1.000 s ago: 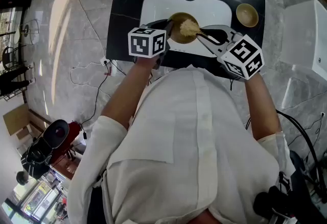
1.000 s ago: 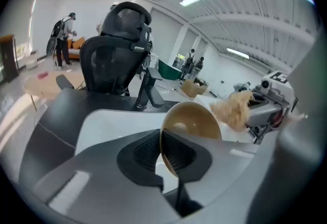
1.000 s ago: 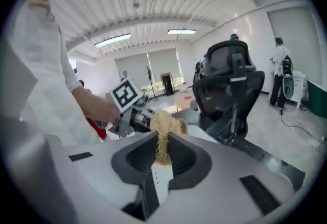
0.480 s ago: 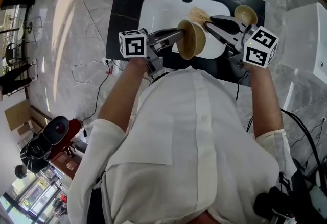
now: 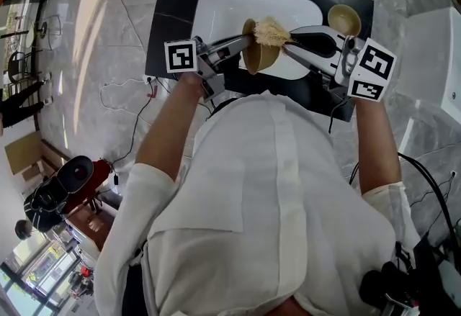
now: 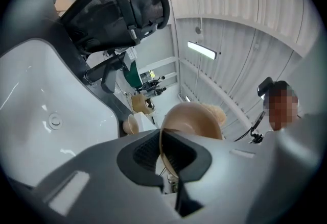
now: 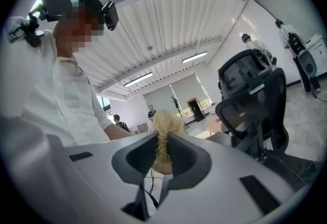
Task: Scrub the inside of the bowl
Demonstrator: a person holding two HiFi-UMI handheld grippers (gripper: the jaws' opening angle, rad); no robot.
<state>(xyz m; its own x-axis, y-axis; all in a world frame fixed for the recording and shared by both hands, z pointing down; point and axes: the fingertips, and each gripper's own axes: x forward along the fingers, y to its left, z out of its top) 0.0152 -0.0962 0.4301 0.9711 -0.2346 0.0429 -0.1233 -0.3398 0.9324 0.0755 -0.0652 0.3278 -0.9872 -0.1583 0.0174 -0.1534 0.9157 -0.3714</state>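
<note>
While the bowl hangs tilted over the sink, the scrubber sits right at its mouth.

Near the top middle of the head view, the left hand-held gripper [image 5: 243, 41] is clamped on the rim of the tan bowl [image 5: 259, 57], holding it on edge above the white sink [image 5: 216, 1]. The right hand-held gripper [image 5: 289, 38] is closed on a straw-coloured scrubber [image 5: 271, 32], whose fuzzy end lies against the bowl's upper rim. I'd judge the scrubbing to be under way but not finished. How clean the inside is, I can't tell. A second bowl [image 5: 344, 19] waits on the black surface [image 5: 164, 26] at the upper right, beside the sink. Around it are a grey marble floor, loose cables at the left and a slatted ceiling with strip lights.
</note>
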